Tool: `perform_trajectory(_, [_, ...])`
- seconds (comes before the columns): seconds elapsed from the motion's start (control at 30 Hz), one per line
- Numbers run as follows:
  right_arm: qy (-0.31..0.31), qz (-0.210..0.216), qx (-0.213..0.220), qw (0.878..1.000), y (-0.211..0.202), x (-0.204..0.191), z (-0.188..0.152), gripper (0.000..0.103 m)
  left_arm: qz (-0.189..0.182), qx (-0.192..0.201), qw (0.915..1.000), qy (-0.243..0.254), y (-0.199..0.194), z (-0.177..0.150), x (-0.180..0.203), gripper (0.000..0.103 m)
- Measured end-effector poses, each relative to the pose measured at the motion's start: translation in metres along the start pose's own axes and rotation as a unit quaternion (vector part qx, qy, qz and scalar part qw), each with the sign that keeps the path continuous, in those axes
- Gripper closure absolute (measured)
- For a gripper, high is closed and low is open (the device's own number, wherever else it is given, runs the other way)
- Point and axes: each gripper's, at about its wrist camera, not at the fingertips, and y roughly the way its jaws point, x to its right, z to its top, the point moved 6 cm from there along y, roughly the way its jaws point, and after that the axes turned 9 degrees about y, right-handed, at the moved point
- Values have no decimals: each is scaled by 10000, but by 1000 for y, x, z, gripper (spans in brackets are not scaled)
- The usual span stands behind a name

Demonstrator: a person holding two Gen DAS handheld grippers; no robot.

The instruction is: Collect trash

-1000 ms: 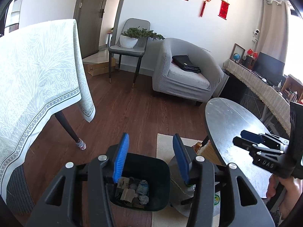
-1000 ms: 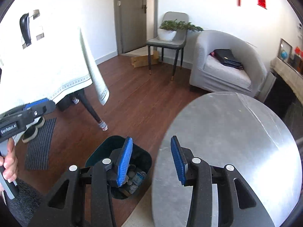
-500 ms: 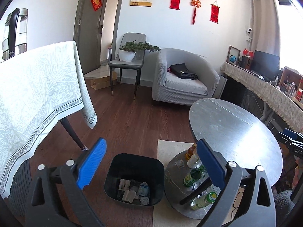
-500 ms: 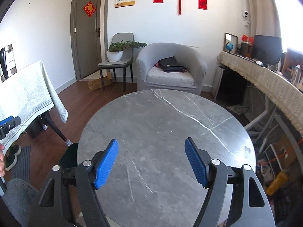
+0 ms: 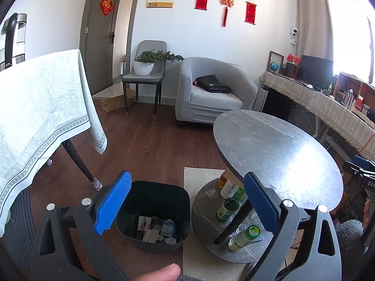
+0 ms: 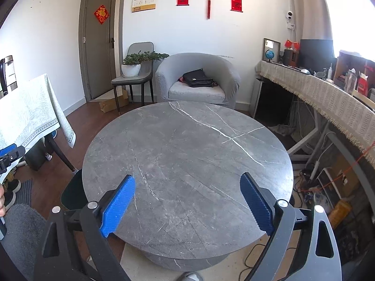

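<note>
A black trash bin (image 5: 154, 213) stands on the wood floor and holds several crumpled scraps (image 5: 157, 230). My left gripper (image 5: 185, 203) is open and empty, held high above the bin. Beside the bin, the low shelf (image 5: 208, 220) under the round grey marble table (image 5: 276, 154) carries several bottles (image 5: 228, 207) and a crumpled wrapper (image 5: 211, 193). My right gripper (image 6: 187, 206) is open and empty above the near part of the bare tabletop (image 6: 187, 159). The bin's edge (image 6: 72, 192) shows left of the table in the right wrist view.
A table with a pale green cloth (image 5: 39, 114) stands at the left, its leg (image 5: 79, 164) near the bin. A grey armchair (image 5: 211, 93) with a black bag, a chair with a plant (image 5: 145, 70) and a long cloth-covered desk (image 5: 328, 107) line the back and right.
Both grippers have opened wide from nearly closed and risen, tilting up to show more of the room. The right gripper swung from the bin to over the tabletop.
</note>
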Motion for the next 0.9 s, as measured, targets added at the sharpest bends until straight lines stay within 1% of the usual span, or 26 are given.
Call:
perform_trajectory(0.17, [-133,274,53,9995,-2,-9,-2,8,238,-128,9996,23,-1,-7,-3,5])
perform_trajectory(0.33, [-190,674,16,9975,-3,-18,-2,6,212,-155,9996,-110,-1,-9,-10,5])
perform_trajectory(0.4, [-214,760,-19,9969,-3,-21,-3,6,211,-172,9995,-134,-1,-10,-11,5])
perform_trajectory(0.77, [-294,751,-14,9967,-4,-27,-3,6,107,-108,9998,-105,-4,-10,-8,4])
perform_trajectory(0.9, [-294,749,-15,9968,-3,-27,-3,6,63,-87,9999,-25,-4,-10,-4,4])
